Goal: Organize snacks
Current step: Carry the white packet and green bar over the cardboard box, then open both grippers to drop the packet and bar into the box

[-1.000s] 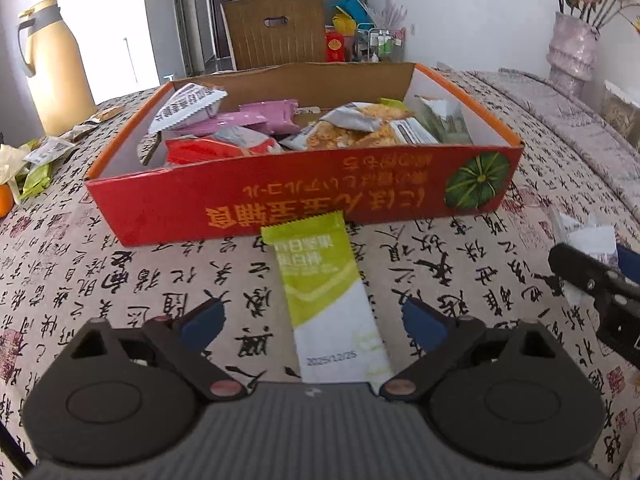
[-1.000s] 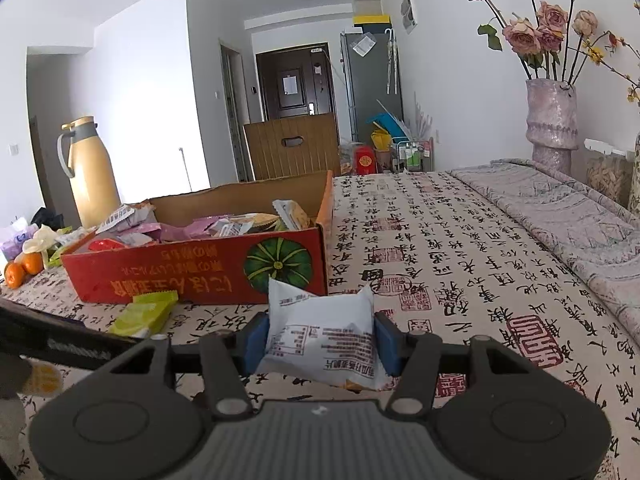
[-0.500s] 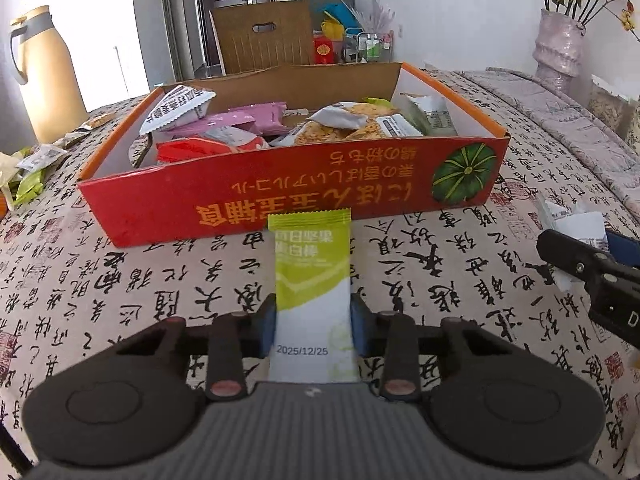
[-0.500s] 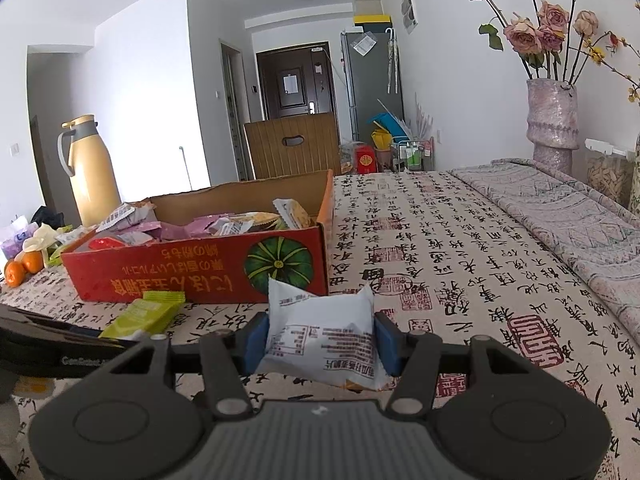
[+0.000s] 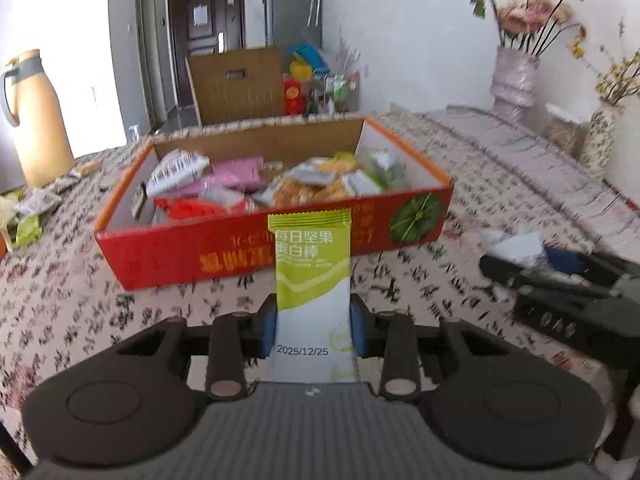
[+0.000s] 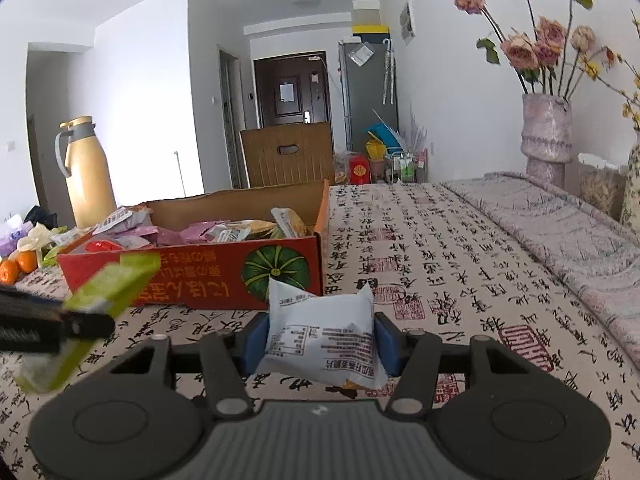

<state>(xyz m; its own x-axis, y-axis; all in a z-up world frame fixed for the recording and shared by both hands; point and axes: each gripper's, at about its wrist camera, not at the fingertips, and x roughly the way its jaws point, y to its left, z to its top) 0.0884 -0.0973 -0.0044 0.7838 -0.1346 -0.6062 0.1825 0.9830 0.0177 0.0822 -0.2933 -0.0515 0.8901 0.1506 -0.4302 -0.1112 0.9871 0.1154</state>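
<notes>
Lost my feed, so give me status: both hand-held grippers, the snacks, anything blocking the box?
Left hand-held gripper shut on green snack bar, lifted. Right hand-held gripper shut on white snack packet. Red box ahead, open-topped, half full. Nothing blocking.

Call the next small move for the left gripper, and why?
Probably carry it forward over the red box's near wall, then release. The left gripper is shut on the green protein bar, already lifted clear of the tablecloth, short of the box. The right gripper holds a white packet.
</notes>
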